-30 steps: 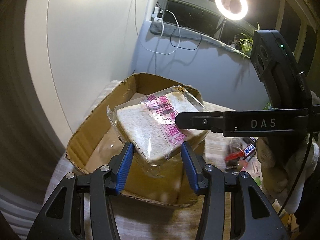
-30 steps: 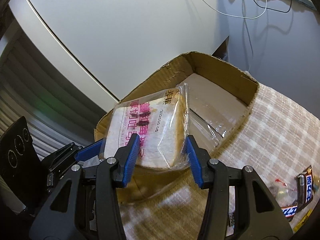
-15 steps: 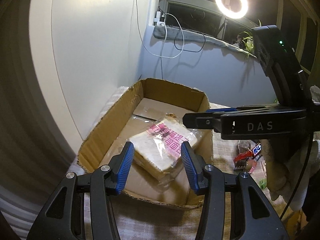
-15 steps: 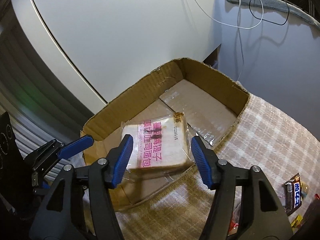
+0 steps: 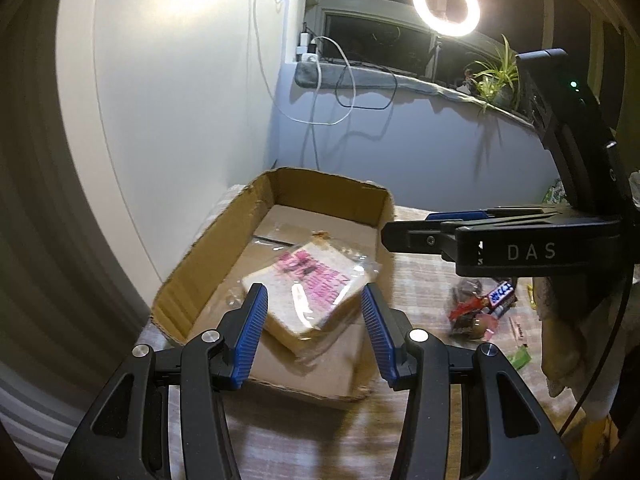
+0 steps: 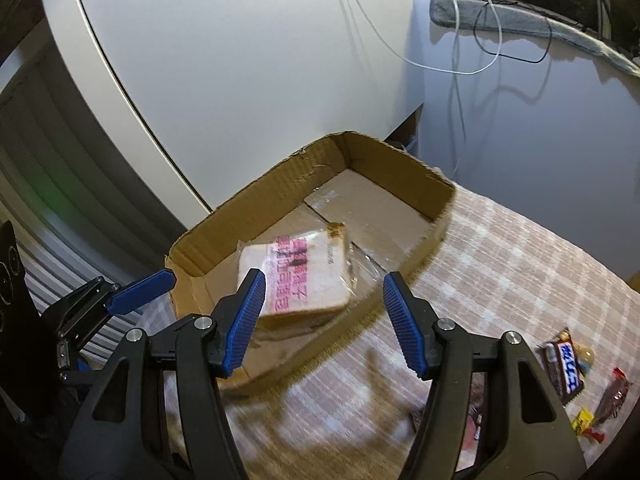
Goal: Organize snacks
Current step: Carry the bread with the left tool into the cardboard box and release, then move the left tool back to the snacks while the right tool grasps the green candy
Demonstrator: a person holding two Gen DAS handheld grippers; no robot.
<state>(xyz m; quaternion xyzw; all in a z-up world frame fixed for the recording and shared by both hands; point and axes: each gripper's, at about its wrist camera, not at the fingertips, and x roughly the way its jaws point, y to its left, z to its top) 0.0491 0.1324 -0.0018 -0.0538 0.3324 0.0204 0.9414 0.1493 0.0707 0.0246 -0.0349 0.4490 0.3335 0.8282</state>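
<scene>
Your bread packet [image 6: 298, 276] lies in the cardboard box [image 6: 256, 196], frame centre; both the right gripper [image 6: 322, 320] and left gripper [image 5: 310, 334] stand open, empty. Next, reach for the candy bars [image 6: 566, 368] at lower right.

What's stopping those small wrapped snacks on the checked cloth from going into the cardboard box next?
Nothing visible blocks them. The wrapped snacks lie on the checked cloth to the right of the cardboard box, which is open-topped with a low wall. Inside, only the bagged bread lies at the near end; the far end is bare. Both grippers, left gripper and right gripper, hold nothing.
</scene>
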